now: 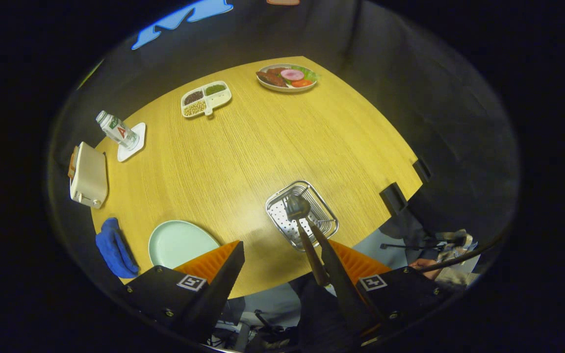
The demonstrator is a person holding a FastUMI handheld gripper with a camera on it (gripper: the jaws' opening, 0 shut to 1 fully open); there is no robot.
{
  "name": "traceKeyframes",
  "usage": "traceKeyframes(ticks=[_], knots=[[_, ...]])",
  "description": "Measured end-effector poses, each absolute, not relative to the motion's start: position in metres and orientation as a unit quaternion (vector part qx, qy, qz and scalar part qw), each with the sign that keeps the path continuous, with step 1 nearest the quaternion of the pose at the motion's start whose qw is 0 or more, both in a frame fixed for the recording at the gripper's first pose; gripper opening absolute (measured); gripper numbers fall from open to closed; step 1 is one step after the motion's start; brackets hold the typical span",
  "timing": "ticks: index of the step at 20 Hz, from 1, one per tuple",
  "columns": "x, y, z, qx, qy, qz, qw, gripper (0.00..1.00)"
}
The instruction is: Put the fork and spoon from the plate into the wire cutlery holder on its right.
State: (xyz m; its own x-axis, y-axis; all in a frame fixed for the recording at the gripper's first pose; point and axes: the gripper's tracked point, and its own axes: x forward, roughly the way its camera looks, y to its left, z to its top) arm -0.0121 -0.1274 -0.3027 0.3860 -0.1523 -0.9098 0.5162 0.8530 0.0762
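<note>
The wire cutlery holder [302, 214] sits on the worktop [263, 142] at about three o'clock from the plate [180, 242], which looks cleared. A spoon [298, 208] leans in it, handle out (so it stays put). The gripper [282, 274] jaws stand wide, gripping nothing.

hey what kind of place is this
Probably a dining table staged in a recording booth: a round wooden table with a plate of food, a cream toaster and a wire cutlery holder. The gripper is open.
</note>
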Motion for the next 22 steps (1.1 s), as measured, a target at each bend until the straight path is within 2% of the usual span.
traceKeyframes(ticks=[3,8,13,17,22], knots=[[0.007,-0.138,-0.270,0.164,0.433,-0.212,0.861,0.97],[0.037,-0.152,-0.174,0.159,0.230,-0.202,0.939,0.97],[0.032,-0.155,-0.088,0.132,0.074,-0.179,0.972,0.97],[0.025,-0.150,-0.038,0.090,-0.007,-0.149,0.985,0.97],[0.026,-0.142,-0.018,0.049,-0.034,-0.111,0.992,0.96]])
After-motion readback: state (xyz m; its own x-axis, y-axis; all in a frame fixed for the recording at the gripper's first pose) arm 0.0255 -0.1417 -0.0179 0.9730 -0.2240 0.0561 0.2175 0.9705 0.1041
